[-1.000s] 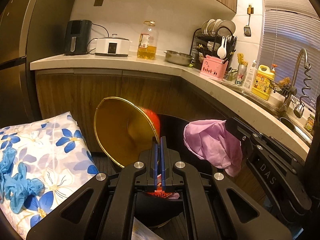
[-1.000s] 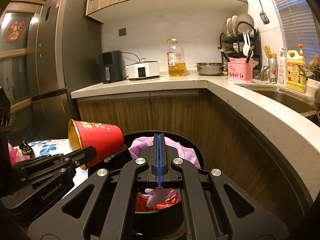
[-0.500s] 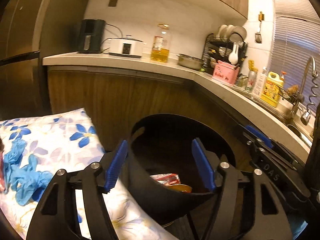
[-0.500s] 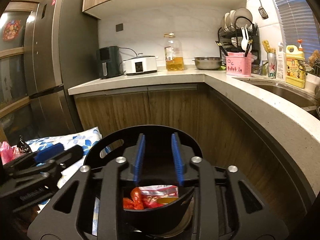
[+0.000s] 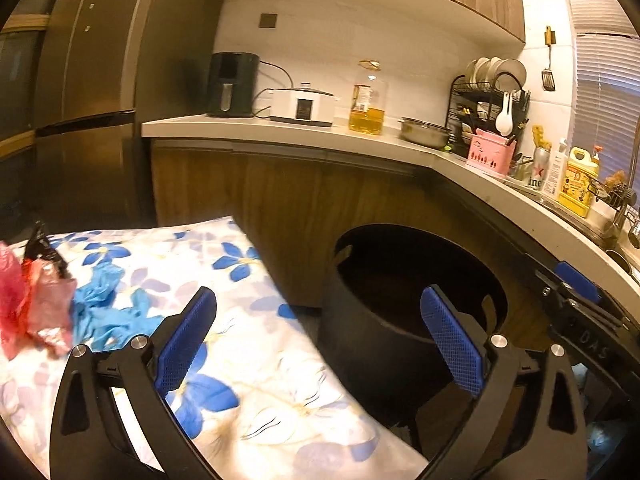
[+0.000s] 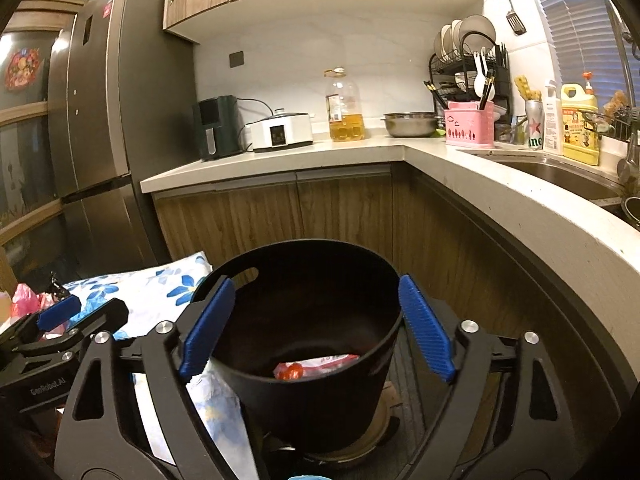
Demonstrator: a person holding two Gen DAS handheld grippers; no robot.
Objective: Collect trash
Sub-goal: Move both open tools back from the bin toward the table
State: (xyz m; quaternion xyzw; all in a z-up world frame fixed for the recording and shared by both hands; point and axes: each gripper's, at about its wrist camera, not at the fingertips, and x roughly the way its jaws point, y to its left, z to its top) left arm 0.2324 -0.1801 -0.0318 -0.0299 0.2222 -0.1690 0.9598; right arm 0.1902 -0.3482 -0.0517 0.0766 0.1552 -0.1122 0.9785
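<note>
In a kitchen, a round black bin (image 6: pixel 304 320) stands by a floral cloth (image 5: pixel 248 344), red wrappers (image 6: pixel 316 366) at its bottom. Crumpled blue gloves (image 5: pixel 108 312) and pink bags (image 5: pixel 28 304) lie on the cloth. Both the left hand-held gripper (image 5: pixel 320 344) and right hand-held gripper (image 6: pixel 316 328) gape wide, empty.

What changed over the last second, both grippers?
The left gripper let go of the red cup and the right gripper let go of the pink bag; both opened wide, and the left swung left over the floral cloth. The bin, blue gloves and pink wrappers stayed put.

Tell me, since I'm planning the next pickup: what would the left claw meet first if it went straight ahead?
Probably the flowered cloth near the black bin; the open left claw straddles both, and depth is unclear.
</note>
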